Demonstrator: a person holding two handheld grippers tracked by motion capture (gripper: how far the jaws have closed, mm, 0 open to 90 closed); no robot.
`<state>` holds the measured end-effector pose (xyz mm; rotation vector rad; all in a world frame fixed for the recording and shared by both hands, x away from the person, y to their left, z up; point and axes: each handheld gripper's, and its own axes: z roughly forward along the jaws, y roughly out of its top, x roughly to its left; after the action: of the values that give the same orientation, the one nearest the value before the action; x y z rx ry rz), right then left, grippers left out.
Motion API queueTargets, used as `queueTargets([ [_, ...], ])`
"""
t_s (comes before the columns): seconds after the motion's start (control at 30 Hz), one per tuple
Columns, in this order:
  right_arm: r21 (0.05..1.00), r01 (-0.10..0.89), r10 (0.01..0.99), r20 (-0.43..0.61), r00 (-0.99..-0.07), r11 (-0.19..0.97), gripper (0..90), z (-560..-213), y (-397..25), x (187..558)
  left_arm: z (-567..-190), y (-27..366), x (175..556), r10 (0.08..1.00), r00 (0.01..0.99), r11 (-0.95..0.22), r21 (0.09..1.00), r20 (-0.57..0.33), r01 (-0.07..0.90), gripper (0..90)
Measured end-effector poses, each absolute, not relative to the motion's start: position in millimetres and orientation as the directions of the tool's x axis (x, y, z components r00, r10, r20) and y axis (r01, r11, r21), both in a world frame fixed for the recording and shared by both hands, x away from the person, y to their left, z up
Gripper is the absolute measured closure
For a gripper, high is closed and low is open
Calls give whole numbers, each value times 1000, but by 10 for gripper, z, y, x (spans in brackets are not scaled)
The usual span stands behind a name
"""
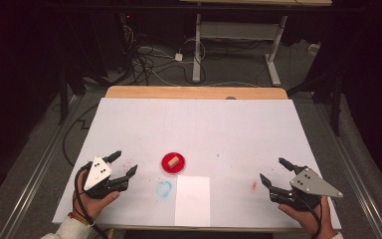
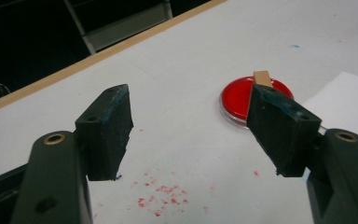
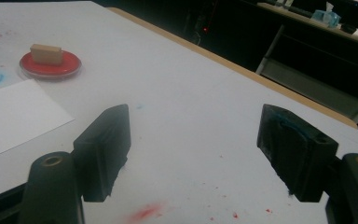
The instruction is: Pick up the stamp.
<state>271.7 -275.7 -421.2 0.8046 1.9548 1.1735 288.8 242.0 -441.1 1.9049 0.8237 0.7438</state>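
A small wooden block (image 1: 174, 160) is seen lying in a red dish (image 1: 169, 167) near the table's (image 1: 238, 129) front middle, just behind a white paper sheet (image 1: 193, 199). The left gripper (image 1: 124, 165) and right gripper (image 1: 273, 172) are held well apart from it, jaws spread and empty.

We see a white table cover (image 1: 199, 129) with a light wood edge (image 1: 196, 92) at the far side. Red dish (image 1: 173, 163), tan wooden block (image 1: 174, 161) on it. White paper sheet (image 1: 193, 200), plain. Pale blue ring smudge (image 1: 163, 188) on the cover, red smear (image 1: 254, 185), red speckles (image 2: 161, 199). Left gripper (image 1: 125, 164) and right gripper (image 1: 273, 171): black bodies, black jaws with teal-blue staining, grey top plates with dark dots. Brass-coloured eyelets on the jaw arms. Sleeve (image 1: 69, 228) white.
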Motion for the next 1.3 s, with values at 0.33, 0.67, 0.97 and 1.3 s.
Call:
queueTargets([
  [0.33, 904, 161, 797, -252, -549, 396, 259, -4233, -2759, 2763, -4441, 2415, 2894, 786, 597, -398, 872, 163, 286, 262],
  [0.67, 891, 177, 788, -259, -559, 419, 259, -4272, -2712, 2803, -4352, 2416, 2922, 773, 613, -433, 842, 163, 322, 252],
  [0.97, 888, 176, 790, -269, -551, 425, 259, -4276, -2707, 2821, -4223, 2402, 2992, 751, 641, -463, 819, 159, 339, 253],
  [1.3, 885, 176, 791, -277, -545, 431, 260, -4272, -2716, 2814, -4121, 2259, 3102, 710, 684, -512, 790, 168, 337, 256],
])
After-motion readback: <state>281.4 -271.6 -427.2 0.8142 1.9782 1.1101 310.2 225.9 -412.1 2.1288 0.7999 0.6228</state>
